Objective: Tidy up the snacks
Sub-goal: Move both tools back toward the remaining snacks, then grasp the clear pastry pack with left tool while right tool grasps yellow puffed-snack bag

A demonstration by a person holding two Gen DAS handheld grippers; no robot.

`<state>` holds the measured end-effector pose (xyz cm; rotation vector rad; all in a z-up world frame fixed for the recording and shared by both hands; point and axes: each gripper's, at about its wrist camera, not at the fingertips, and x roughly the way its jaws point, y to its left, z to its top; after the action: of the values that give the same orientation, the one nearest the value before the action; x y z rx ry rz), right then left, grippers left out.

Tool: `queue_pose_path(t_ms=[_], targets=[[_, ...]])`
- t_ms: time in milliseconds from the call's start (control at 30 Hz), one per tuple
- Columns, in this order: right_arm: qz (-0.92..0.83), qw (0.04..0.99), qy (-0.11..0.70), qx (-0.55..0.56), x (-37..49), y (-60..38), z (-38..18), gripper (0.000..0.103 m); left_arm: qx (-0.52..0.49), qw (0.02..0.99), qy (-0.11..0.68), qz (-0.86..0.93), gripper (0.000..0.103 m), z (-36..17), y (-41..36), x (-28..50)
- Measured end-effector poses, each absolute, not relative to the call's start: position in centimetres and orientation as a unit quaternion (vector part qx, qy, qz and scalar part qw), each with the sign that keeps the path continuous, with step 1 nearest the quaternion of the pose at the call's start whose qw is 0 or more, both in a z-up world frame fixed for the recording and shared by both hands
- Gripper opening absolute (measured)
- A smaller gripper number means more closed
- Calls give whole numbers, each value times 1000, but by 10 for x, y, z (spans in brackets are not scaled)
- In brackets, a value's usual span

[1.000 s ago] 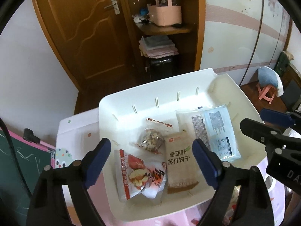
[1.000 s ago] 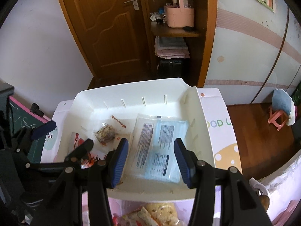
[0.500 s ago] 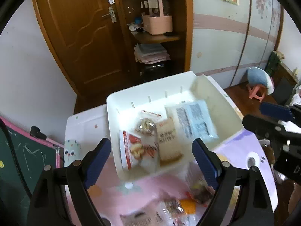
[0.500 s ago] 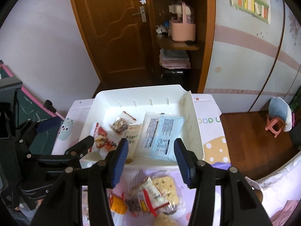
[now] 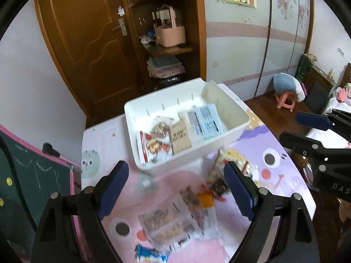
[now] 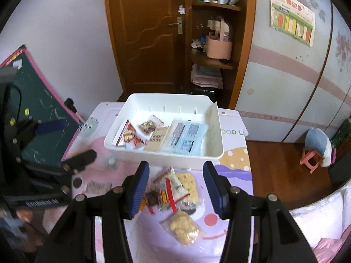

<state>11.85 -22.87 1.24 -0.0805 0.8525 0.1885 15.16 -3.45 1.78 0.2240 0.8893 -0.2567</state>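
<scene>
A white bin (image 5: pixel 232 129) (image 6: pixel 166 160) stands on the far part of the table. Inside lie a red-and-white pack (image 5: pixel 153 146), a clear nut pack (image 6: pixel 148 126), a brown cracker pack (image 5: pixel 181 135) and a blue-and-white pack (image 6: pixel 188 138). Several loose snack packs (image 5: pixel 197 199) lie on the mat in front of it, among them a yellow biscuit bag (image 6: pixel 184 226) and a red-striped pack (image 6: pixel 173 186). My left gripper (image 5: pixel 175 184) hangs open above the loose packs, empty. My right gripper (image 6: pixel 178 186) is open above them too, holding nothing.
A pink and purple cartoon mat (image 5: pixel 269 175) covers the table. A green chalkboard (image 5: pixel 33 175) leans at the left edge. Behind are a wooden door (image 6: pixel 151 32), a corner shelf with a pink basket (image 6: pixel 219 46), and a pink stool (image 6: pixel 311 157) on the floor.
Both grippers have drawn back and up from over the bin. The bin now looks smaller and farther off, and the loose packs on the mat have come into view.
</scene>
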Motion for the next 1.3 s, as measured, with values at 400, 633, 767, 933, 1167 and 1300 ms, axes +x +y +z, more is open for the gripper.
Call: queue_pose_path(t_ms=[400,633,767,933,1167,1300], targets=[[108,892,436,-59,76,-241,-45,56,117,876,440,-162,88,-36,-27,92],[113,871,474,-60,78,-250,-93,56,148,847,481,-169,88,-88,-8,89],[115,861,490,-72,85,-254,-118,56,179,828,502,-176,88,-115,5,97],[127,846,510,-90,96,-254,-146,56,214,799,534,-174,88,-147,19,120],[149,827,528,-124,109,-246,-176,56,232,741,589,-224,88,-182,21,145],[171,821,531,-120,115,-242,-181,57,256,727,592,-235,88,-194,16,152]])
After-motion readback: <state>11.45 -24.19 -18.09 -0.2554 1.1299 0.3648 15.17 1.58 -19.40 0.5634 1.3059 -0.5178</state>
